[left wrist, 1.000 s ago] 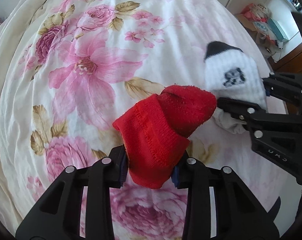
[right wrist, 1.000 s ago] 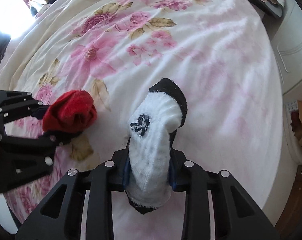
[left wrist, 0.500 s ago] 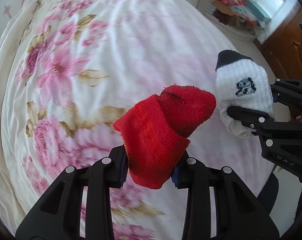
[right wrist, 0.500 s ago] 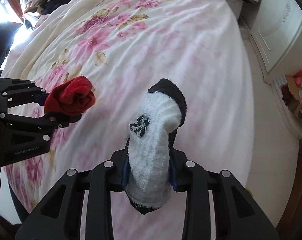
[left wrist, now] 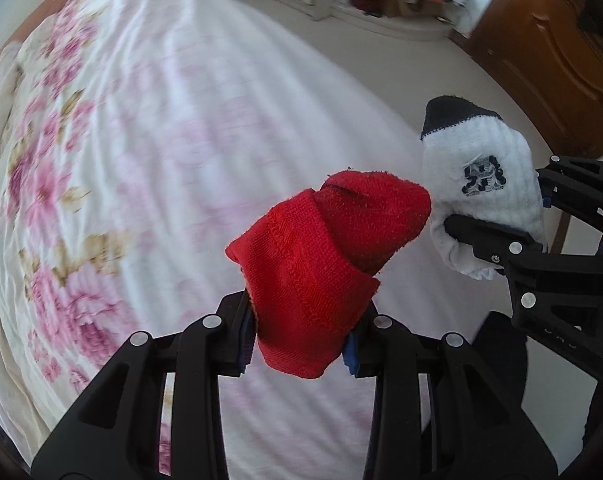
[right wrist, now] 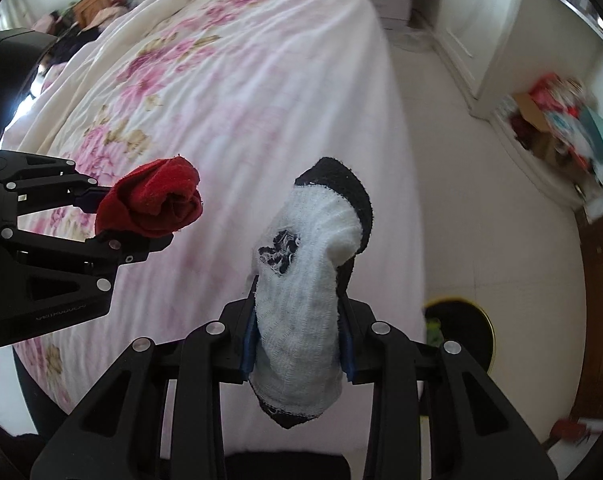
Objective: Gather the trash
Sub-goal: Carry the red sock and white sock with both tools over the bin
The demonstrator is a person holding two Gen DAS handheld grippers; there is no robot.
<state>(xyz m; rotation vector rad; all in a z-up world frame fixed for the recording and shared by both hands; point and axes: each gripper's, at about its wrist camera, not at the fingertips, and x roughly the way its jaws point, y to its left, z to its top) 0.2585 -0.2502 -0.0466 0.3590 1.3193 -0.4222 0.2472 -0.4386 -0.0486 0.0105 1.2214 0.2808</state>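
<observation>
Red sock (left wrist: 321,276) clamped in left jaws, white sock (right wrist: 301,316) in right; only right view shows bin (right wrist: 461,332).

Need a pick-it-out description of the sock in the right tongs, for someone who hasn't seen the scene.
Start at the bed with the pink flowered cover. Over its near edge two black tongs each grip a sock; the right tongs pinch this one. It is the white sock with a black toe and a small dark emblem, whereas its neighbour is a plain red sock.

Your left gripper (left wrist: 301,344) sock (left wrist: 321,264) left of right gripper (right wrist: 297,344) sock (right wrist: 305,300) (both above bed (right wrist: 221,100)); bin (right wrist: 461,332) on floor, right of bed.
</observation>
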